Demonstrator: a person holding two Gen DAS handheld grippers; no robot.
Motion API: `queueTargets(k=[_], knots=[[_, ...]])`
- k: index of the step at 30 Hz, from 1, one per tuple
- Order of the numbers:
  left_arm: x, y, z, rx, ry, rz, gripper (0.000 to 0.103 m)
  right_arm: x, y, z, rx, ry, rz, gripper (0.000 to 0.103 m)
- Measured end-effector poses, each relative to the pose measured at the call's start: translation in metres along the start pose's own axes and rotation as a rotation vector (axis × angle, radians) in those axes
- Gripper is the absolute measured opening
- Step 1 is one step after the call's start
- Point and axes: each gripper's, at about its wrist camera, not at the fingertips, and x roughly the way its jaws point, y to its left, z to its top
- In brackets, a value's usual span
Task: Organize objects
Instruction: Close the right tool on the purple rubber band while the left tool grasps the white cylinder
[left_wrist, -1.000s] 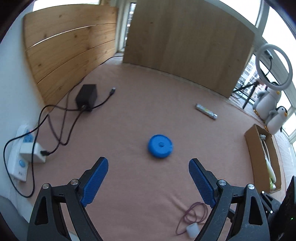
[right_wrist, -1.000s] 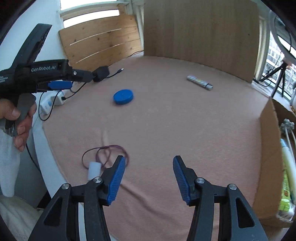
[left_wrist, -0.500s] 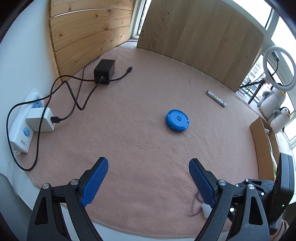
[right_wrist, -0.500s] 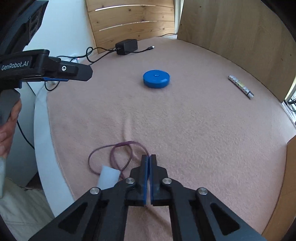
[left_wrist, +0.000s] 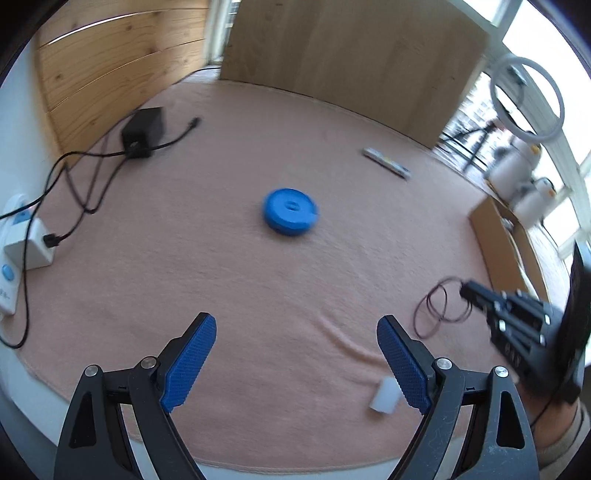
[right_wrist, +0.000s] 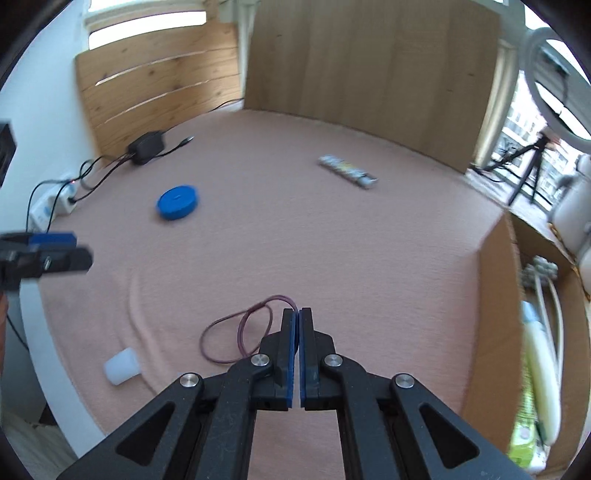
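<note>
The right gripper had its fingers pressed together on a strand of the purple cord, the pinch falling at the far right end of the loops; the rest of the cord trailed left and back toward the table's near edge, where a small white cap lay just beyond the loops, and whether the cord joined that cap could not be told; the cardboard box stood open close on the right of those fingers, with pale items already inside, so the carry, by my judgement, ran rightward and only a little way; the cord's slack would drag behind from the left, and lifting it clear of the box wall looked the thing to mind; the left gripper hung with its fingers spread wide and nothing between them, above the pink cloth of the table; the blue disc lay straight ahead of it, nearer to that hand than to the right; the patterned tube lay farther off, its long axis slanting across the table.
</note>
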Motion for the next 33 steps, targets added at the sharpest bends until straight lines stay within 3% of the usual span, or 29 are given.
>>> queueTargets(k=[6,11,12,14,16,17,20,22,24,25,26,27,33], knots=[[0.001,-0.037,-0.02,0.162,0.045,-0.104,0.091,-0.002,-0.007,-0.014,0.024,0.022,0.0,0.001],[0.011,-0.061,-0.042,0.276,0.072,-0.114,0.082,0.003,-0.003,-0.032,0.041,0.044,0.035,0.005],[0.014,-0.066,-0.046,0.294,0.084,-0.116,0.078,0.002,-0.001,-0.033,0.032,0.045,0.029,0.01],[0.021,-0.07,-0.051,0.311,0.098,-0.121,0.072,-0.005,-0.001,-0.037,0.026,0.019,0.019,0.04],[0.032,-0.071,-0.056,0.322,0.121,-0.109,0.061,-0.008,0.0,-0.036,0.022,-0.007,0.03,0.055],[0.032,-0.071,-0.056,0.332,0.099,-0.103,0.061,-0.007,0.002,-0.036,0.013,-0.007,0.028,0.055],[0.035,-0.076,-0.056,0.351,0.087,-0.09,0.049,0.005,0.006,-0.033,-0.009,0.022,0.024,0.055],[0.036,-0.074,-0.057,0.351,0.074,-0.071,0.031,0.013,0.008,-0.031,-0.011,0.045,0.039,0.055],[0.036,-0.07,-0.053,0.336,0.077,-0.089,0.023,0.015,0.009,-0.03,0.007,0.045,0.038,0.051],[0.035,-0.068,-0.053,0.329,0.081,-0.103,0.018,0.014,0.008,-0.03,0.027,0.047,0.048,0.034],[0.036,-0.067,-0.051,0.322,0.08,-0.108,0.017,0.013,0.009,-0.03,0.031,0.046,0.04,0.007],[0.035,-0.066,-0.051,0.306,0.08,-0.113,0.014,0.013,0.01,-0.03,0.028,0.049,0.033,0.003],[0.029,-0.058,-0.043,0.255,0.069,-0.112,0.008,0.007,0.005,-0.031,0.067,0.033,0.048,0.003]])
